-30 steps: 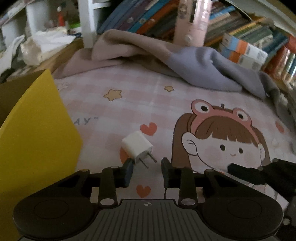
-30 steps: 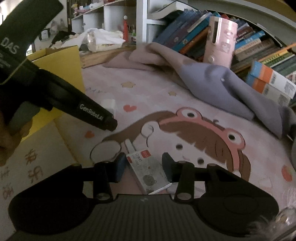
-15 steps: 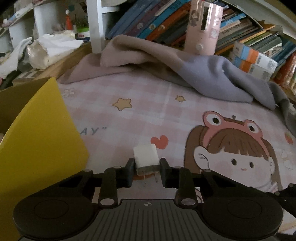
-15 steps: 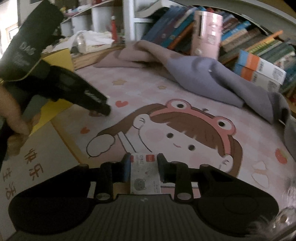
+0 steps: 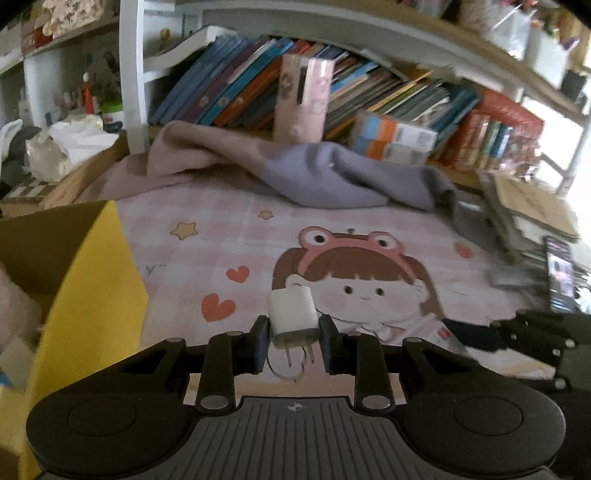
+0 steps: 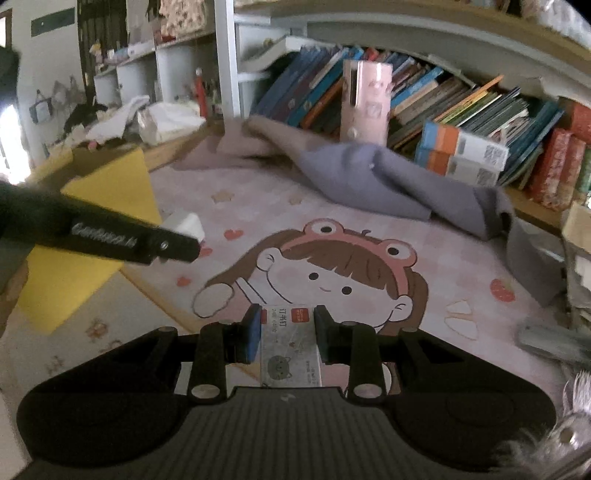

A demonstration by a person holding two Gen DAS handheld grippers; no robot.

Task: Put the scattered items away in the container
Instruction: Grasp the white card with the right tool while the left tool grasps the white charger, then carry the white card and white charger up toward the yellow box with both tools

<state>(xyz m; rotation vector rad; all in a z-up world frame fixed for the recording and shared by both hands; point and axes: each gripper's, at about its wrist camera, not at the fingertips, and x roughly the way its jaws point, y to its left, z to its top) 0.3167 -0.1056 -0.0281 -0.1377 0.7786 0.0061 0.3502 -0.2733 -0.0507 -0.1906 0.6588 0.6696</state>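
With both grips loaded, left gripper (image 5: 293, 334) pinching the charger (image 5: 293, 314), right gripper (image 6: 283, 334) pinching the staple box (image 6: 289, 347), I had the yellow box (image 5: 92, 288) nearest my left.

— Dim room?
— Yes. Daylight glares white at the right edge of the left view, and the books (image 5: 369, 96) are smeared by motion blur.
— Edges?
— The shelf (image 6: 443, 33) bows with fisheye curve; corners go black.

Black left tool (image 5: 293, 345) with ribbed base and silver screws; right tool (image 6: 283, 338) blue-padded.
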